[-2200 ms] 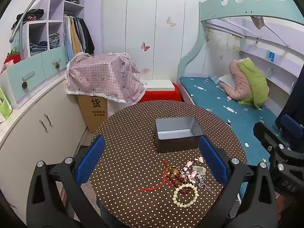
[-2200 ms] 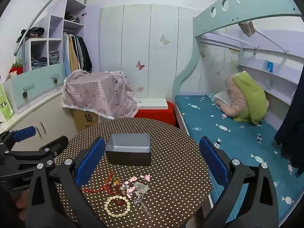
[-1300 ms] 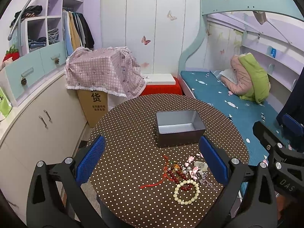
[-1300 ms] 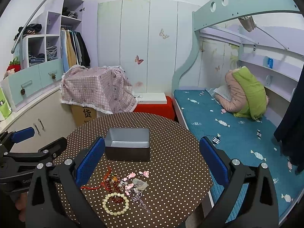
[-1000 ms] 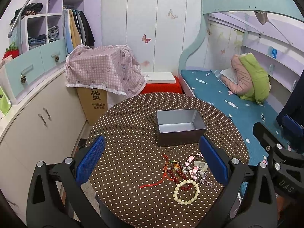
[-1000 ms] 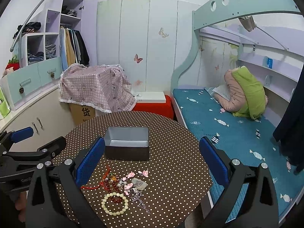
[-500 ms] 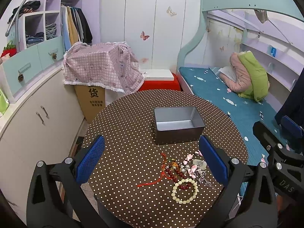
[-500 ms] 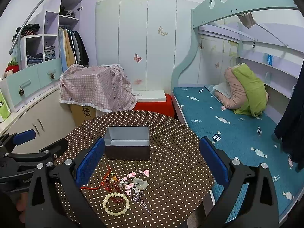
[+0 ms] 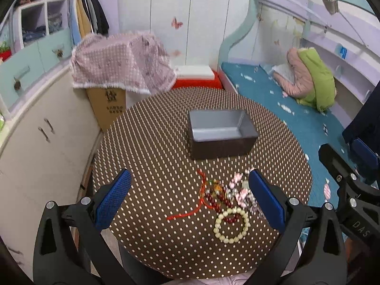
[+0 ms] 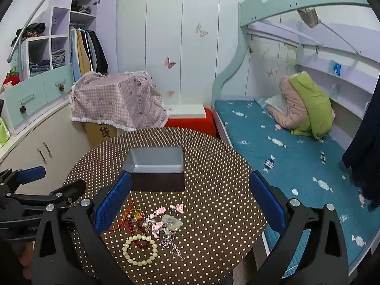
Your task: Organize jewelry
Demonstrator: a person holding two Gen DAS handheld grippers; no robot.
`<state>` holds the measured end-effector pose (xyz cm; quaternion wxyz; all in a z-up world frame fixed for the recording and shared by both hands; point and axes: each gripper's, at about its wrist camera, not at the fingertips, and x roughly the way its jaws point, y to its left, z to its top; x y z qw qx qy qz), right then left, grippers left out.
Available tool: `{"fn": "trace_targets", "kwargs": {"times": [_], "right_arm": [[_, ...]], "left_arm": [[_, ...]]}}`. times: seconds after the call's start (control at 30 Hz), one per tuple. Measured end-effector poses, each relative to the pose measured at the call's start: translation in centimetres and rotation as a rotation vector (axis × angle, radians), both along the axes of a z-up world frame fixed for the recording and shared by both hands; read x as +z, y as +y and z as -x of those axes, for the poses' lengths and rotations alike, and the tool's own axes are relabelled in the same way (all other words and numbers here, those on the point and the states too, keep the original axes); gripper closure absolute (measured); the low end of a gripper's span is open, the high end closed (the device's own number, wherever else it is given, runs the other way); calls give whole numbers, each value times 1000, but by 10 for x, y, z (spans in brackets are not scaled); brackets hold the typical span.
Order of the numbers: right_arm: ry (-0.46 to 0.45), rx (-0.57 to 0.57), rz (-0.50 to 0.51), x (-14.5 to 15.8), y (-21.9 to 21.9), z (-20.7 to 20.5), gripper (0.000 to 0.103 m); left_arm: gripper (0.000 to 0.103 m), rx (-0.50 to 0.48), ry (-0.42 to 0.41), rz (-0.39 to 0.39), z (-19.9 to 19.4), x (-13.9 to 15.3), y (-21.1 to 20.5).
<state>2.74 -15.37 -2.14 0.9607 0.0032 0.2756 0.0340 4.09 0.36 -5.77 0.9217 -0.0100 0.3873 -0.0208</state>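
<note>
Both grippers hang above the near rim of the round table (image 9: 152, 142), each with its blue-padded jaws spread wide and nothing between them. The left gripper (image 9: 190, 201) sits over the bare dotted cloth to the left of the jewelry; the right gripper (image 10: 190, 204) frames the pile more squarely.

The jewelry pile (image 10: 152, 223) lies near the table's front edge: a cream bead bracelet (image 10: 140, 249) flat and closest to the rim, a dark red bead strand (image 10: 136, 225) touching it, a red cord (image 9: 187, 212) trailing out to the left, pink charms (image 10: 159, 225) and a pale stone pendant (image 10: 171, 222) toward the right, and a thin silvery chain (image 10: 174, 249) running toward the edge. The pieces overlap, so where one strand ends is hard to make out.

Behind the pile, apart from it, stands the open grey tin box (image 10: 155, 166), its long side lying across the table, left to right, its mouth up.

Open cloth lies left and right of the box. In the left view the right pad covers part of the pile. A bed (image 10: 285, 156) flanks the table's right side, cabinets (image 9: 35, 156) its left.
</note>
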Motion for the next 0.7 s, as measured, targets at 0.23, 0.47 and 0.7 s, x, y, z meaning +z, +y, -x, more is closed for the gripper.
{"fn": "trace_targets", "kwargs": {"times": [0.23, 0.47, 0.7], "right_arm": [[104, -30, 20, -29, -3, -9, 7], [212, -54, 14, -59, -13, -18, 7], [290, -69, 20, -82, -20, -28, 7]], "left_arm": [[5, -41, 162, 21, -18, -45, -2], [5, -56, 328, 21, -32, -91, 0], [5, -31, 388, -54, -49, -124, -1]]}}
